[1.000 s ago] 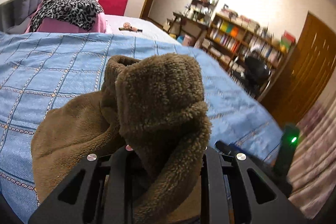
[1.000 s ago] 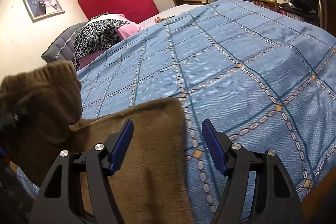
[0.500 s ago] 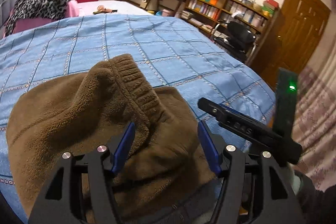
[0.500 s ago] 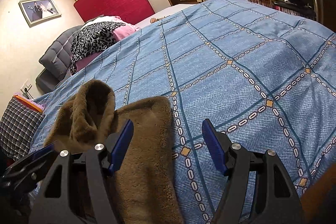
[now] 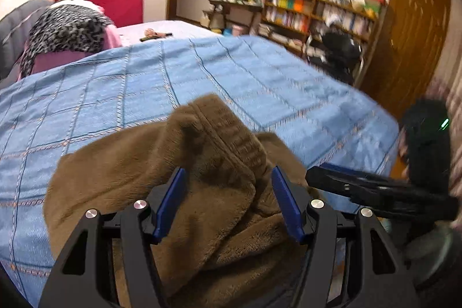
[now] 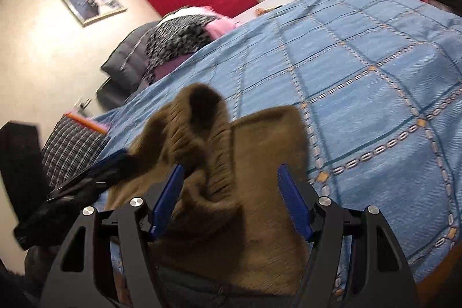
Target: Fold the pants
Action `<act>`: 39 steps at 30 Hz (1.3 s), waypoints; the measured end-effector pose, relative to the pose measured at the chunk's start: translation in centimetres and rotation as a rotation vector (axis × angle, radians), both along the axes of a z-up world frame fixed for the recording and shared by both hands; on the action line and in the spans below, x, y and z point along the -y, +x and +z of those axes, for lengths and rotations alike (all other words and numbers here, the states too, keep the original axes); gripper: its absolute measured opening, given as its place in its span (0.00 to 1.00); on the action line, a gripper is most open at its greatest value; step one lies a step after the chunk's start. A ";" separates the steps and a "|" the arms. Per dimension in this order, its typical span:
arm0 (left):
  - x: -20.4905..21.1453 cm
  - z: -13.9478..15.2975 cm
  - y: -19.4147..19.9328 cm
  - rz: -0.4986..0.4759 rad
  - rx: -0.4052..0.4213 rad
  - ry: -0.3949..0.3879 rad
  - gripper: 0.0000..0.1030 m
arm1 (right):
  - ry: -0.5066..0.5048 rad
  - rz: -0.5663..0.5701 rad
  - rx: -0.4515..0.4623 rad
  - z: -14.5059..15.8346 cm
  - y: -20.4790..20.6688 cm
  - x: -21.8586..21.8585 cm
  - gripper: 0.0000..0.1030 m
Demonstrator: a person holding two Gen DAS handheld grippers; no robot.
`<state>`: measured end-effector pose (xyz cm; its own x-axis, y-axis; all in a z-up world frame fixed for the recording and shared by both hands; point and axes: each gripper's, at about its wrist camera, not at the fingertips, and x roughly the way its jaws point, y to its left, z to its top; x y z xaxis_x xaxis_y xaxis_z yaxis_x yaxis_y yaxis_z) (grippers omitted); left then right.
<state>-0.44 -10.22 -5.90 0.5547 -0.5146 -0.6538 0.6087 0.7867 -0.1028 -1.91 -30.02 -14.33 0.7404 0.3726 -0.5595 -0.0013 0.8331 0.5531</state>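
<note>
Brown fleece pants (image 5: pixel 121 172) lie bunched on the near edge of a blue quilted bed; they also show in the right wrist view (image 6: pixel 245 152). Their ribbed waistband (image 5: pixel 234 134) stands up in a hump. My left gripper (image 5: pixel 228 192) is open, its blue pads on either side of the hump, not pinching it. My right gripper (image 6: pixel 229 189) is open too, over the same bunched cloth. Each gripper shows in the other's view: the right one at the right (image 5: pixel 363 189), the left one at the left (image 6: pixel 86 178).
The blue bedspread (image 5: pixel 202 71) stretches far ahead. A leopard-print and pink pile (image 5: pixel 66 31) lies at the headboard. A plaid cushion (image 6: pixel 72 146) sits left of the bed. Bookshelves (image 5: pixel 317 13), a black chair (image 5: pixel 337 48) and a wooden door (image 5: pixel 415 42) stand on the right.
My left gripper let go of the pants a second ago and stays open around the waistband hump. My right gripper has swung left over the pants, open throughout.
</note>
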 end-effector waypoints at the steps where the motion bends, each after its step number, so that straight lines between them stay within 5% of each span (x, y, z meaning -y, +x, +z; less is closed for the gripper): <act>1: 0.5 -0.5 0.0 -0.012 0.012 0.029 0.60 | 0.002 0.011 -0.008 -0.1 0.0 -0.2 0.67; 4: 1.8 -2.5 -0.1 -0.040 0.046 0.131 0.59 | 0.020 0.034 -0.045 -0.9 0.1 -0.5 0.67; 8: 2.0 -4.1 0.2 -0.066 0.033 0.168 0.33 | 0.046 0.041 -0.067 -1.6 0.3 -0.5 0.67; 13: 0.8 -3.5 0.6 -0.088 -0.026 0.068 0.10 | 0.045 0.063 -0.072 -1.7 0.7 -0.6 0.67; 15: 0.1 -2.7 0.5 -0.100 -0.043 0.021 0.08 | 0.044 0.081 -0.075 -1.8 0.9 -0.8 0.60; 20: -1.2 -0.5 -0.4 -0.165 -0.078 -0.110 0.07 | 0.012 0.134 -0.079 -1.5 1.1 -1.9 0.24; 25: -1.2 1.6 -2.6 -0.274 -0.069 -0.172 0.07 | 0.030 0.122 -0.036 0.4 0.4 -0.8 0.18; 30: -0.4 1.0 -2.5 -0.175 0.033 -0.052 0.08 | 0.009 0.120 -0.056 0.2 -0.1 -0.9 0.18; 34: -0.3 -1.3 -0.8 -0.129 -0.031 0.011 0.13 | 0.040 0.104 -0.086 -0.8 -0.1 -0.5 0.18; 37: -0.3 -2.3 -0.6 -0.132 -0.057 0.046 0.58 | 0.040 0.105 -0.081 -0.7 -0.1 -0.5 0.18; 39: -0.1 -2.7 -0.8 -0.115 -0.026 0.085 0.68 | 0.043 0.105 -0.083 -0.8 0.0 -0.6 0.20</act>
<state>-1.27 -10.08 -8.57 0.4773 -0.5163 -0.7111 0.6934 0.7184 -0.0562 -1.89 -29.43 -15.10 0.6479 0.4707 -0.5989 -0.0404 0.8063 0.5901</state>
